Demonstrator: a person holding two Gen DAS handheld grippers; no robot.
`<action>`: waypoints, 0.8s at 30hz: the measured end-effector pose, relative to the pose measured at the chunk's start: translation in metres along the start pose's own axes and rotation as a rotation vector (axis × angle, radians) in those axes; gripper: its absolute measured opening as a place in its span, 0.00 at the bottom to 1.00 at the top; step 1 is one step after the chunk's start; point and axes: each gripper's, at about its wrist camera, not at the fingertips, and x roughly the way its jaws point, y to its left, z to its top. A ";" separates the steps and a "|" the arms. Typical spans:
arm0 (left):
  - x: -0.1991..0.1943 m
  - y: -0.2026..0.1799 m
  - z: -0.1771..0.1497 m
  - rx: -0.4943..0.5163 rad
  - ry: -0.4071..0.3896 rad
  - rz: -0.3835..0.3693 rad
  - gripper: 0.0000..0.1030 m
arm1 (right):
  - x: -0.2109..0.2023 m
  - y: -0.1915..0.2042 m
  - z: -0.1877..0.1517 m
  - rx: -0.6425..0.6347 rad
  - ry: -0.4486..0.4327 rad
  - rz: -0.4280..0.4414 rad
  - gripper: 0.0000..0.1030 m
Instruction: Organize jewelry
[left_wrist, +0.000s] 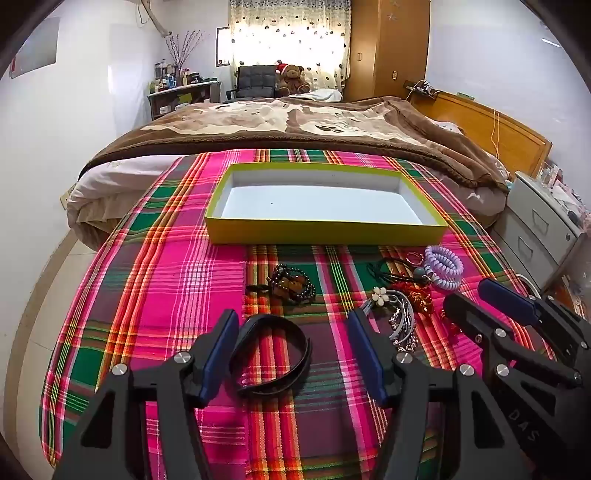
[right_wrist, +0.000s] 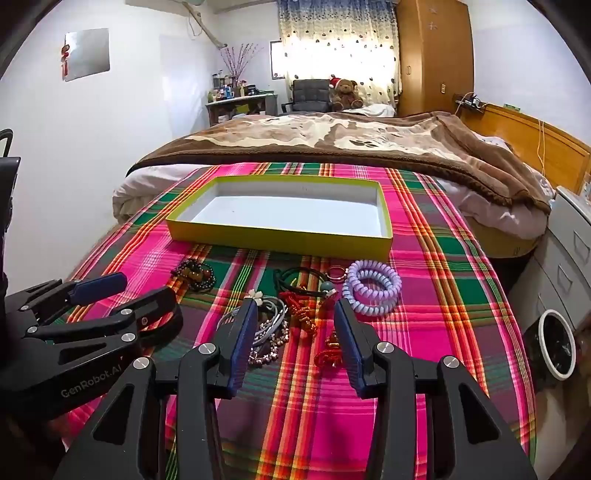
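Black two-finger left gripper (left_wrist: 291, 354) and its twin right gripper (right_wrist: 295, 339) hung over a bright pink-and-green plaid cloth (left_wrist: 166, 295), both sets of tongs spread apart and holding nothing.

Between the left fingers lay a black curved headband (left_wrist: 273, 354); the right fingers bracketed a tangle of silver bangles (right_wrist: 267, 326) and red knotted cord charms (right_wrist: 304, 317); a dark beaded bracelet (left_wrist: 291, 284) and a lilac spiral hair tie (right_wrist: 371, 288) sat just beyond; the shallow yellow cardboard box with white lining (left_wrist: 325, 230) stood empty farther back; sorting appeared not yet begun, and the next move likely called for lowering over one piece, closing on it cleanly without snagging neighbours, then carrying it to the box.
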 end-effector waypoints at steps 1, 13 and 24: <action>0.000 0.000 0.000 0.004 0.002 0.002 0.61 | -0.001 0.001 0.000 -0.006 -0.005 -0.001 0.43; -0.004 -0.004 0.003 -0.006 0.002 0.022 0.61 | 0.000 -0.003 0.003 0.010 0.005 -0.006 0.43; -0.006 0.005 0.002 -0.018 -0.004 0.024 0.61 | -0.002 -0.003 0.001 0.029 0.006 -0.020 0.43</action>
